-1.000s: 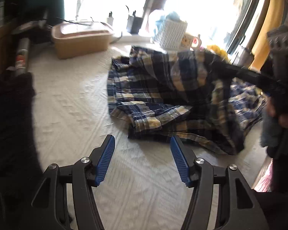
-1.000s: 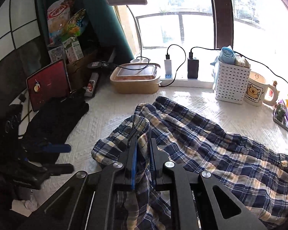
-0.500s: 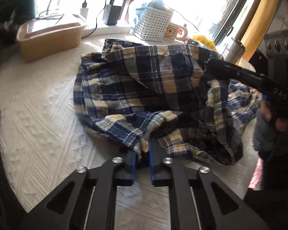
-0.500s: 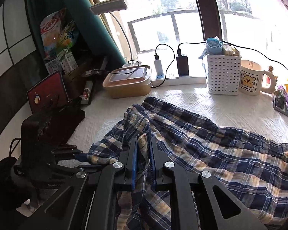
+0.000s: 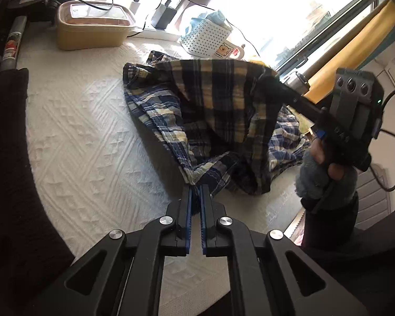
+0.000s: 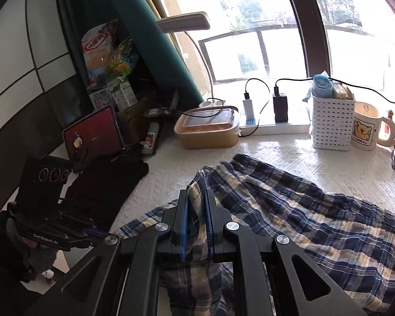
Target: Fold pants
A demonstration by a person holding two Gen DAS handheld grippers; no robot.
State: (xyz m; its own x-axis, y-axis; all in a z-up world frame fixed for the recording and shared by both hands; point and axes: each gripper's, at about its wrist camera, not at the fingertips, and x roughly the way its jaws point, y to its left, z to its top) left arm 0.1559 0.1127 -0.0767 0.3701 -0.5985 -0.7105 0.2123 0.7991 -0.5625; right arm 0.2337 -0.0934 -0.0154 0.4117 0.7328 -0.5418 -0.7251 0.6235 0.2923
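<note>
The blue, yellow and white plaid pants (image 5: 218, 110) lie bunched on the white textured tablecloth (image 5: 87, 142). My left gripper (image 5: 195, 188) is shut on a near edge of the pants. My right gripper (image 6: 196, 192) is shut on another part of the pants (image 6: 289, 218) and holds it up off the table; it shows in the left wrist view (image 5: 273, 81) with the cloth draped from it. The left gripper also shows low at the left of the right wrist view (image 6: 97, 233).
Along the window sill stand a tan lidded box (image 5: 92, 26), a power strip with chargers (image 6: 263, 121), a white perforated basket (image 6: 331, 121) and a bear mug (image 6: 366, 129). A black cloth (image 6: 105, 184) lies at the table's left. A desk lamp (image 6: 184, 23) stands behind.
My left gripper went from open to shut on the pants' near edge. My right gripper lifted its held part higher, so the cloth now hangs between the two.
</note>
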